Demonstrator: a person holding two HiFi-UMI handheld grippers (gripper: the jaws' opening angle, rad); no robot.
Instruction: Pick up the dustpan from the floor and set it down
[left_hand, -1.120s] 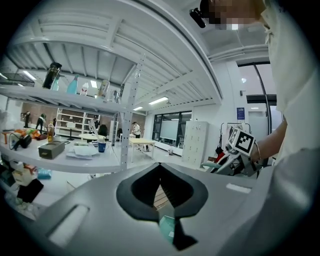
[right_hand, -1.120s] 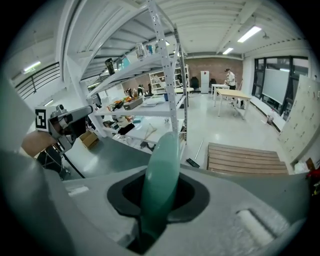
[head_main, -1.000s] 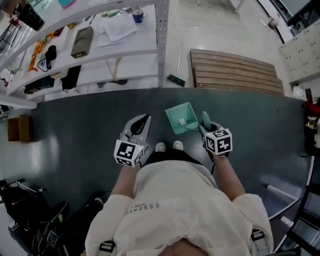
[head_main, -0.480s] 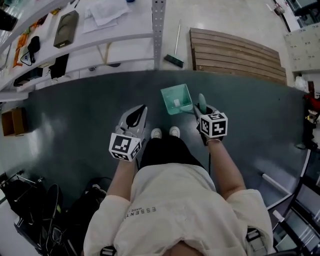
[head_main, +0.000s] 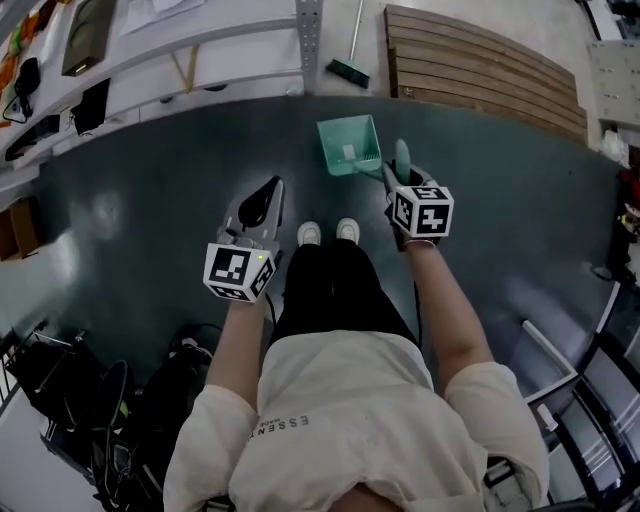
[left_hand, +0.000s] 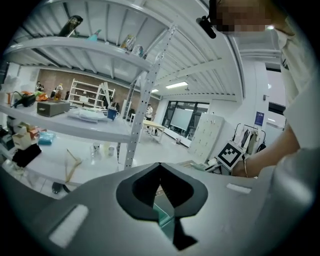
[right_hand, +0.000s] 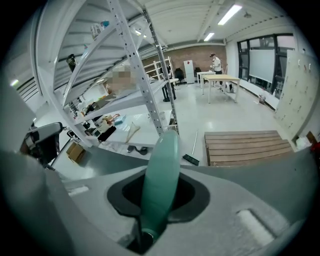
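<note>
right tongs (head_main: 401, 180) clamping dustpan (head_main: 350, 147), left tongs (head_main: 262, 196) closed

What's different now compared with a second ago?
Both grippers have sunk toward the dark floor. The right gripper carried the teal dustpan down and farther ahead of the shoes. The left gripper dropped alongside it, empty. Unchanged: the right jaws clamp the dustpan's handle, and the broom lies where it was.
</note>
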